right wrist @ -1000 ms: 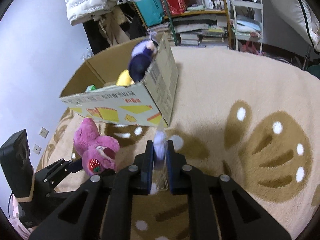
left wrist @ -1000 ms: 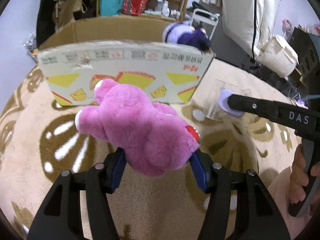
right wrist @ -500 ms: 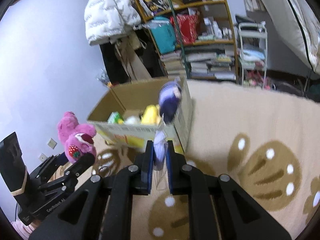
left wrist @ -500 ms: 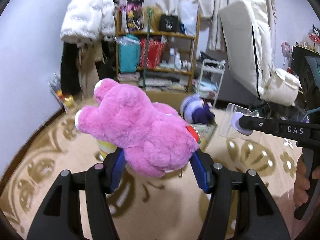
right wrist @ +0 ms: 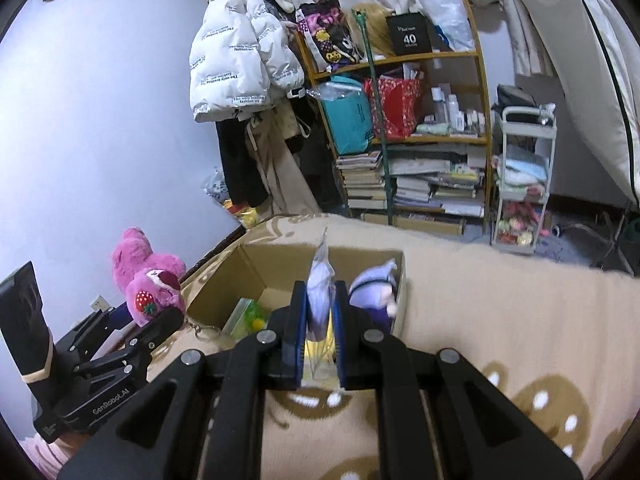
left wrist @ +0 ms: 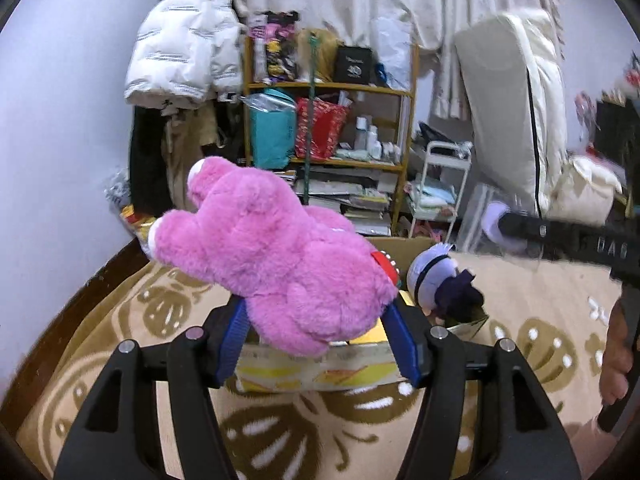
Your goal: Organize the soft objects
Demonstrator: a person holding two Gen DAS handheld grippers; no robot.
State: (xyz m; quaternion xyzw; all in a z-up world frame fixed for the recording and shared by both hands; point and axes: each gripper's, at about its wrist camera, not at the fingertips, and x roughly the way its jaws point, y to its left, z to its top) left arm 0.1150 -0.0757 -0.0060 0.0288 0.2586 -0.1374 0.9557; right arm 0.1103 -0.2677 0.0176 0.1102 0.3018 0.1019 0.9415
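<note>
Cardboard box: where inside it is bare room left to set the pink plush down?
In the right wrist view, the cardboard box shows bare floor at its far left corner, bordered by the back wall and left wall. The near side is crowded: a green-yellow toy sits left of the fingers, and a purple-capped doll fills the right corner. The pink plush looks bulky for that patch.

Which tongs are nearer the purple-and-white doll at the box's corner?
Right. The right tongs, shut on a clear packet, sit just beside the doll; the left tongs, gripping the pink plush, are farther off.
</note>
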